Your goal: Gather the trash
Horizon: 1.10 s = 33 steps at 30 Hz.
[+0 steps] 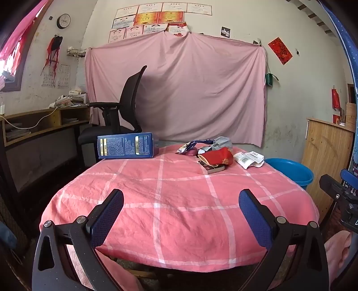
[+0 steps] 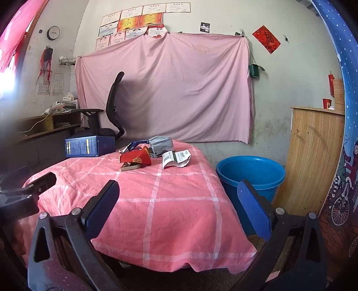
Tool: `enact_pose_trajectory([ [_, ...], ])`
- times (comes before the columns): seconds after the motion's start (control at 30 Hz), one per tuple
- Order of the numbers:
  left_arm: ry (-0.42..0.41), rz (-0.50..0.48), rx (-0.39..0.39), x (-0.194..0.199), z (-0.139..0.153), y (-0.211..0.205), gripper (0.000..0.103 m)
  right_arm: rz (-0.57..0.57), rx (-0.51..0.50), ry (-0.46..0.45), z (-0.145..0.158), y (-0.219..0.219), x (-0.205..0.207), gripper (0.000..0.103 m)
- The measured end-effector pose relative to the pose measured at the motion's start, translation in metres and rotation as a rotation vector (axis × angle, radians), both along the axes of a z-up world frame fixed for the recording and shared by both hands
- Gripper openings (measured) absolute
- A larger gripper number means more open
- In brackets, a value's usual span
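Trash pile (image 1: 214, 154): far on table (image 1: 179, 201). Left gripper (image 1: 181, 208), right gripper (image 2: 176, 199): tilted slightly down, released, empty. Bucket (image 2: 250, 170) interior, seemingly empty, right view only.

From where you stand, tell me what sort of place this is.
Probably a lived-in home study or bedroom: certificates pinned on the wall, an office chair by a cluttered desk, a checked-cloth table.

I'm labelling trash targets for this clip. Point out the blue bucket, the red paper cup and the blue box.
blue bucket (image 2: 266, 182), right wrist view, on its front outer wall.
red paper cup (image 2: 136, 157), right wrist view, on its crushed side.
blue box (image 1: 126, 146), left wrist view, on its printed face.
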<state>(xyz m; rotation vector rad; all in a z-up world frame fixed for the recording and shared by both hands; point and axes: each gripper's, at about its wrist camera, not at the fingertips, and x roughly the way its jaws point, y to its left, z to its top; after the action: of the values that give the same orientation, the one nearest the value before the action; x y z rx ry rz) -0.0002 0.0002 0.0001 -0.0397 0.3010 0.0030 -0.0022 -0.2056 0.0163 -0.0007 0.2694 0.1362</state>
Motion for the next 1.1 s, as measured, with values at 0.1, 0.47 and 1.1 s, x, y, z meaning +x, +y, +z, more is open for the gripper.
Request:
enact_pose_trajectory([
  [0.1,-0.005,0.001,0.002,-0.0025,-0.0018,0.0021,0.101,-0.001,-0.002,0.001,0.0000,0.0003,0.0000,0.103],
  [0.47,0.001,0.005,0.002,-0.0022,0.0001,0.0007,0.101,0.002,0.002,0.002,-0.0003,0.0011,-0.0002,0.103],
  [1.1,-0.001,0.012,0.002,-0.0017,-0.0010,0.0058,0.101,-0.004,0.008,0.003,-0.0002,0.0002,-0.0010,0.103],
])
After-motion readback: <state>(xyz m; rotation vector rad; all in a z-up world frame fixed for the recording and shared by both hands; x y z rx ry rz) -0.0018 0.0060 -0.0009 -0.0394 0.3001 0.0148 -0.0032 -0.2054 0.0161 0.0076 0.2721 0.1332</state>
